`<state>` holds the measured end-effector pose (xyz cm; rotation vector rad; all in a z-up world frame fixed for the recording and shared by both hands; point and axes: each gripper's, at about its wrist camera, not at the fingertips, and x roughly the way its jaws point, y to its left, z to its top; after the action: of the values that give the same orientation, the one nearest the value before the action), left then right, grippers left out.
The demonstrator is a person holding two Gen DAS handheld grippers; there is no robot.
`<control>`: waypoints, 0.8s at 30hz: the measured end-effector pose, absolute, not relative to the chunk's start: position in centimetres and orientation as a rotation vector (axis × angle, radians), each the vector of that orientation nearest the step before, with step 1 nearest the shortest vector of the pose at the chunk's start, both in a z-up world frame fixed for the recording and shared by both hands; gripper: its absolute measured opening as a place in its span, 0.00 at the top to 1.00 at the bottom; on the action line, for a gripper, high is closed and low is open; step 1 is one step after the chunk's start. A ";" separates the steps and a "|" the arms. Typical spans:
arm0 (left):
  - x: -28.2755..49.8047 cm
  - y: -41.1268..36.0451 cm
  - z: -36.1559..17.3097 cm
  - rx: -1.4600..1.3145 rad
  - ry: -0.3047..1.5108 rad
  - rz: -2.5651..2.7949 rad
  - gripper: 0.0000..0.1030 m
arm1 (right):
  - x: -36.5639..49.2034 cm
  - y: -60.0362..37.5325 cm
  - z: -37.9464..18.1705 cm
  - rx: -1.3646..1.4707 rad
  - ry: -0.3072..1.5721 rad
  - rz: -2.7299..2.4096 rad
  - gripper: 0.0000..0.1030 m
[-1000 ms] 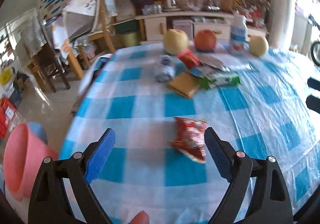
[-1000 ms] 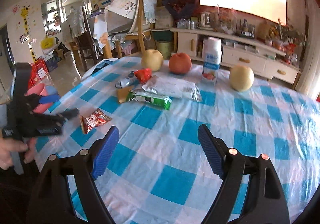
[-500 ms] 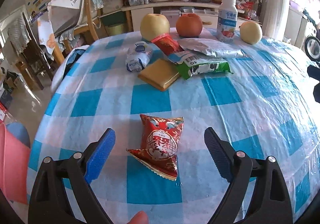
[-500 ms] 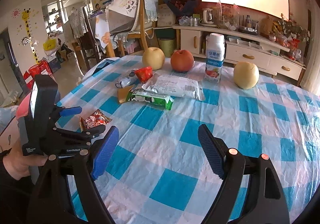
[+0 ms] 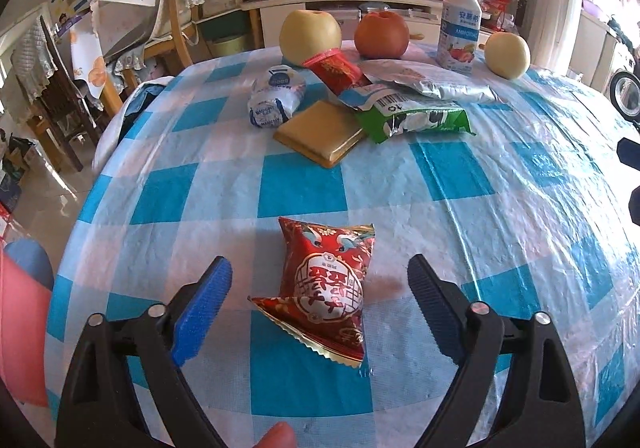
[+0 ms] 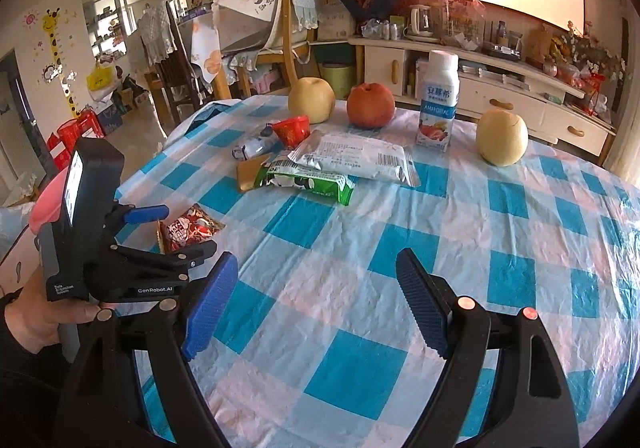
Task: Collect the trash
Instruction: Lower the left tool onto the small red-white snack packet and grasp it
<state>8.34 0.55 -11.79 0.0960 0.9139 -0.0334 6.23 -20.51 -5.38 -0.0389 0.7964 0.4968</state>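
Note:
A red snack packet (image 5: 326, 290) lies on the blue-checked tablecloth (image 5: 304, 188), between the open fingers of my left gripper (image 5: 320, 276); no finger touches it. In the right wrist view the packet (image 6: 186, 228) lies between the left gripper's fingers (image 6: 148, 213). Further back lie a gold wrapper (image 5: 322, 132), a green wrapper (image 5: 416, 120), a silver bag (image 5: 424, 82), a small red wrapper (image 5: 336, 70) and a white-blue wrapper (image 5: 274, 98). My right gripper (image 6: 316, 284) is open and empty above the table's near part.
Two yellow pears (image 5: 310, 34) (image 5: 507, 54), a red apple (image 5: 382, 34) and a yogurt bottle (image 5: 458, 34) stand at the table's far side. A pink bin (image 5: 20, 332) stands off the left table edge. Chairs (image 6: 276, 44) and a sideboard (image 6: 480, 88) stand beyond.
My left gripper has moved forward and swung so that the red packet now lies centred between its open fingers. The right gripper has barely moved.

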 end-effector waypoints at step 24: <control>7.9 1.4 -10.6 0.047 0.886 -0.057 0.55 | 6.5 -20.2 -6.3 -0.044 0.828 0.491 0.20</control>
<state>7.88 1.37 -10.58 0.0466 0.8857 -0.0574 6.52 -20.25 -6.33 -0.0441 0.8281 0.4914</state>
